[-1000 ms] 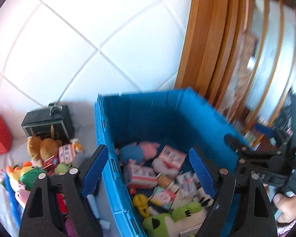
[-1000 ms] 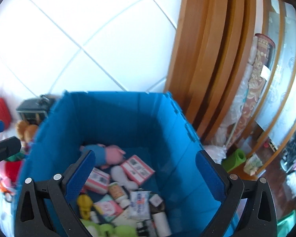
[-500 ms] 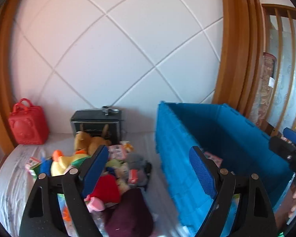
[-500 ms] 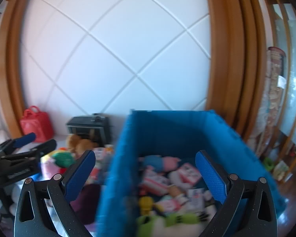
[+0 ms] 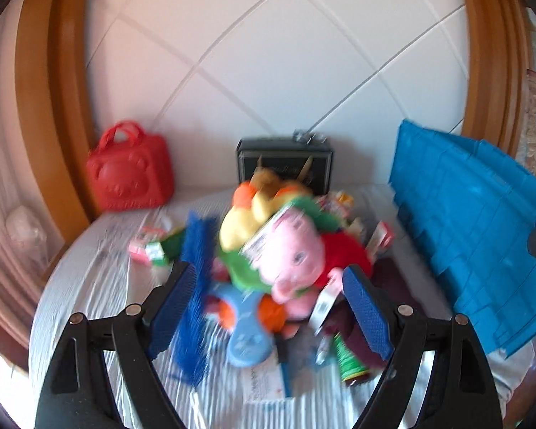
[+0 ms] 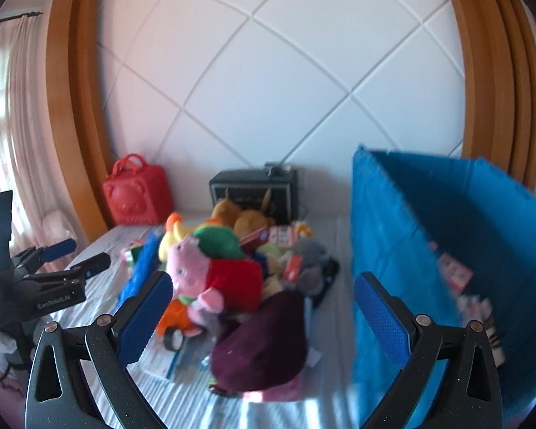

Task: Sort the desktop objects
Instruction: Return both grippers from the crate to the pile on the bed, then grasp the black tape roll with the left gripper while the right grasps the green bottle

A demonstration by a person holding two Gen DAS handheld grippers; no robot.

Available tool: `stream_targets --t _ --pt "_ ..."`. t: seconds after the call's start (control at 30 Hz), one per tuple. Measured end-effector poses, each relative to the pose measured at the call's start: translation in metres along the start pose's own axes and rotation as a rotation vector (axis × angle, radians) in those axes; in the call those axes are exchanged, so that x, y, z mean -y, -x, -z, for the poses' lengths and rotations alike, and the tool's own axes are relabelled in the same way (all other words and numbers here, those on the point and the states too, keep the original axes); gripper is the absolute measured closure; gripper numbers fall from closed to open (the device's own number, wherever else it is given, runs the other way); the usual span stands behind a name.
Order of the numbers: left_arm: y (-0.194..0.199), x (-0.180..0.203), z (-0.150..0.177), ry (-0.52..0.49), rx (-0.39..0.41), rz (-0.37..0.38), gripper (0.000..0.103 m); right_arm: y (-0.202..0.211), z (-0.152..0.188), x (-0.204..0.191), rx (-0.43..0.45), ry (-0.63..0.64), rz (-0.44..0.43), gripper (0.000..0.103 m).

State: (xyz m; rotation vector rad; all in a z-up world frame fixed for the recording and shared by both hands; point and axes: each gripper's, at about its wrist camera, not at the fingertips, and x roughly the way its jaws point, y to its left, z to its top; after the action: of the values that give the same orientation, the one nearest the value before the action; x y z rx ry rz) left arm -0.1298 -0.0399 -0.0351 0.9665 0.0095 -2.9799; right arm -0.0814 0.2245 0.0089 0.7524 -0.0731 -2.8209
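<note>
Meanwhile both claws [image 5: 268,307] [image 6: 264,318] released, empty; fuzzy pink plush pig [image 5: 289,254] atop heap; ribbed blue crate [image 6: 428,250] beside.

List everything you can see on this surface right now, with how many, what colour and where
Pig plush: one, pink with red body, front of the toy pile.
Duck plush: one, yellow with an orange part, behind the pig.
Brown plush: one, back of the pile, before the black case.
Maroon soft item: one, near right of the pile.
Blue brush: one, left of the pile.
Small cartons: number unclear, pink and green, left of the pile.
Blue crate: one, right side, packets inside.
Black case: one, at the wall.
Red bag: one, back left.
Left gripper: open, over the pile.
Right gripper: open.
</note>
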Motion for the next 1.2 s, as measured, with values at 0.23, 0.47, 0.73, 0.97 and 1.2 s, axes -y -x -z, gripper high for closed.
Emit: stream_targets --t 0.23,0.47,0.73,0.97,1.2 --pt "-0.041 -0.038 0.069 0.034 -0.197 -0.018 0.019 -0.065 0.074 -0.019 -0.229 -0.111 -0.026 0.0" --pt "-0.087 -0.036 0.121 0.049 -0.315 0.003 0.019 -0.097 0.134 -0.036 -0.383 -0.115 -0.01 0.0" --pt "-0.119 -0.007 0.135 0.017 -0.318 0.049 0.023 -0.116 0.165 -0.04 -0.444 -0.148 0.017 0.049" --pt "-0.155 0.02 0.127 -0.026 -0.318 0.043 0.035 -0.132 0.19 -0.046 -0.499 -0.175 -0.002 0.049" --pt "-0.185 0.019 0.131 -0.03 -0.381 0.062 0.077 -0.159 0.201 -0.051 -0.515 -0.179 0.011 0.048"
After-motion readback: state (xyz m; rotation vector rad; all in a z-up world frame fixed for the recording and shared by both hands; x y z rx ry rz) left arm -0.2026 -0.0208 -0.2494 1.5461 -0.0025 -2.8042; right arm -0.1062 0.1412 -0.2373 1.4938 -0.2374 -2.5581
